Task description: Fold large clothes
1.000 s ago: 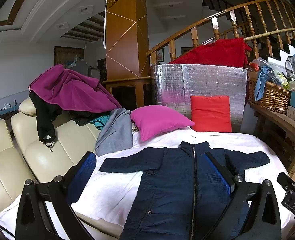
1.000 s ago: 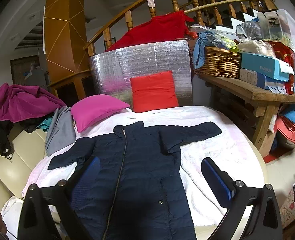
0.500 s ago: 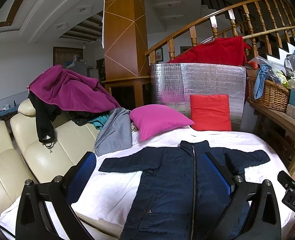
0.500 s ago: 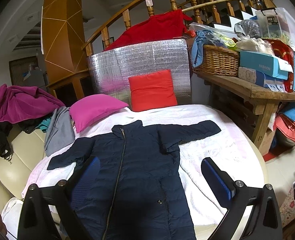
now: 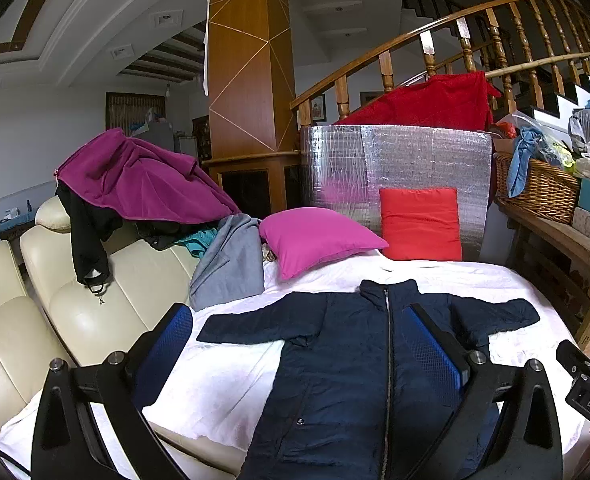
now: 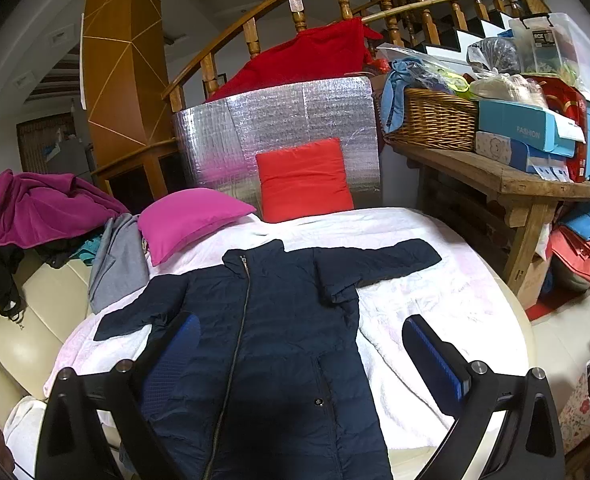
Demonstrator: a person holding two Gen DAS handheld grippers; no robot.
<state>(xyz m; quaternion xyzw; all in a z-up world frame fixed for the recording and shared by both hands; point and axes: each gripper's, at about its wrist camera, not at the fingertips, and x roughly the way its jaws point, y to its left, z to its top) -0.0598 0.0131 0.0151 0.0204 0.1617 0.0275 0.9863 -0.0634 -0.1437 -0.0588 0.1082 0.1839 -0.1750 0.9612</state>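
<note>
- The left gripper [image 5: 295,340], black-framed with blue ribbed pads, hangs above the near end of the bed with its jaws spread wide and nothing between them; the pads frame the left half of the garment below.
- The right gripper [image 6: 299,356], of the same make, is likewise released and empty, one pad over the coat's body and the other over bare sheet to the right.
- The task's thing, a long navy-blue quilted zip-front coat [image 6: 271,344], lies flat and face up on the white bed sheet [image 6: 427,296], zip closed, collar toward the pillows, both sleeves stretched straight out to the sides.
- No fold appears in the coat, so the work looks to be at its opening step: the garment is laid out and neither tool touches it.
- The next move likely calls for each gripper to drop to a sleeve end or a side hem, pinch the padded fabric and carry it across toward the zip line.
- Beyond the collar sit a magenta square cushion [image 5: 319,236] and a red square cushion [image 5: 419,224], the latter leaning on a silver foil insulation panel [image 5: 395,168].
- A cream leather sofa [image 5: 95,300] heaped with a purple fleece garment [image 5: 135,176] and a grey top [image 5: 231,264] flanks the bed's left side; a woven wicker basket [image 6: 431,120] stands on a wooden bench to the right.
</note>
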